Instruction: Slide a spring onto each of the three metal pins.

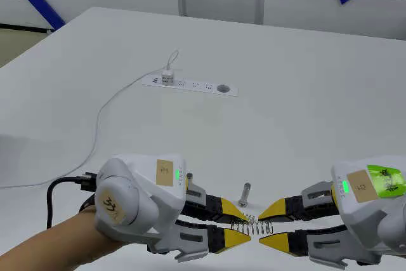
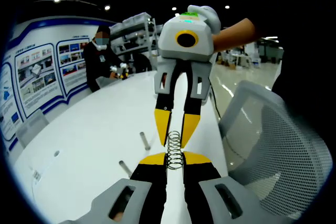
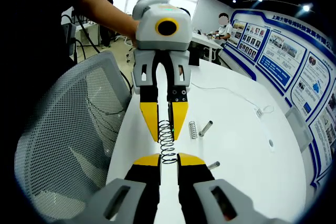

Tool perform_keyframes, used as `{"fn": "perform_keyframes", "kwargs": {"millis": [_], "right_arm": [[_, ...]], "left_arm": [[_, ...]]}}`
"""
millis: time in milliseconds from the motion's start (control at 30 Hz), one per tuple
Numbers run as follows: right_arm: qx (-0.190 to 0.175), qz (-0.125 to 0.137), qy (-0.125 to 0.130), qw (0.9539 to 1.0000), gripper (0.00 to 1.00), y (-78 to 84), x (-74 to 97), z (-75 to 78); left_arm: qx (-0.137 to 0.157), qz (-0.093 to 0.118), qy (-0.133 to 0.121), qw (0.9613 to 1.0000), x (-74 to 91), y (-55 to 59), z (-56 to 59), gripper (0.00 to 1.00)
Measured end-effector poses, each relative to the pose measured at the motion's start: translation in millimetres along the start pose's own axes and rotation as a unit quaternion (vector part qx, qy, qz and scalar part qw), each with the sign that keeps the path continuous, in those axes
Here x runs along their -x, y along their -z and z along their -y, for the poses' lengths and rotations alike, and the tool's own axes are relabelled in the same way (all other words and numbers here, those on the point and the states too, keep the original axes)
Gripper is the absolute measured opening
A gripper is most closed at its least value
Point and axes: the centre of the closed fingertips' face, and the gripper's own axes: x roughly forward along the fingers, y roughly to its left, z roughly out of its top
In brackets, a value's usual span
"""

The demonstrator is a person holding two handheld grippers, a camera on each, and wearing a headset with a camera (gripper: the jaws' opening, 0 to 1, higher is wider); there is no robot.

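Note:
A small steel spring (image 1: 254, 226) hangs just above the white table (image 1: 304, 125), held level between my two grippers. My left gripper (image 1: 244, 224) comes in from the left and is shut on the spring's left end. Facing it, my right gripper (image 1: 261, 227) is shut on the other end. One metal pin (image 1: 244, 193) lies just behind them. In the left gripper view the spring (image 2: 175, 149) runs from my own tips to the right gripper (image 2: 176, 135), with two pins (image 2: 144, 140) (image 2: 125, 168) beside it. The right gripper view shows the spring (image 3: 167, 142), a second spring (image 3: 192, 128) lying loose, and two pins (image 3: 206, 127) (image 3: 212, 165).
A white power strip (image 1: 190, 84) with a plug and a cable (image 1: 101, 118) lies mid-table. A grey chair (image 1: 221, 1) stands at the far edge. A mesh chair (image 3: 68, 129) sits close beside the near edge. People stand in the background.

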Motion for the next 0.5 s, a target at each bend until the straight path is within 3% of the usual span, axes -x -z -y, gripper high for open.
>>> {"fn": "perform_keyframes", "kwargs": {"millis": [300, 500], "right_arm": [[-0.013, 0.009, -0.011, 0.9998, 0.11, -3.8, 3.2, -1.5], [-0.032, 0.040, -0.012, 0.9986, 0.11, -16.4, 9.8, 3.3]], "left_arm": [[-0.004, -0.001, 0.000, 1.0000, -0.5, 1.4, 0.1, 0.10], [-0.009, -0.002, -0.008, 0.9999, -0.2, 1.1, -3.7, 0.10]]}}
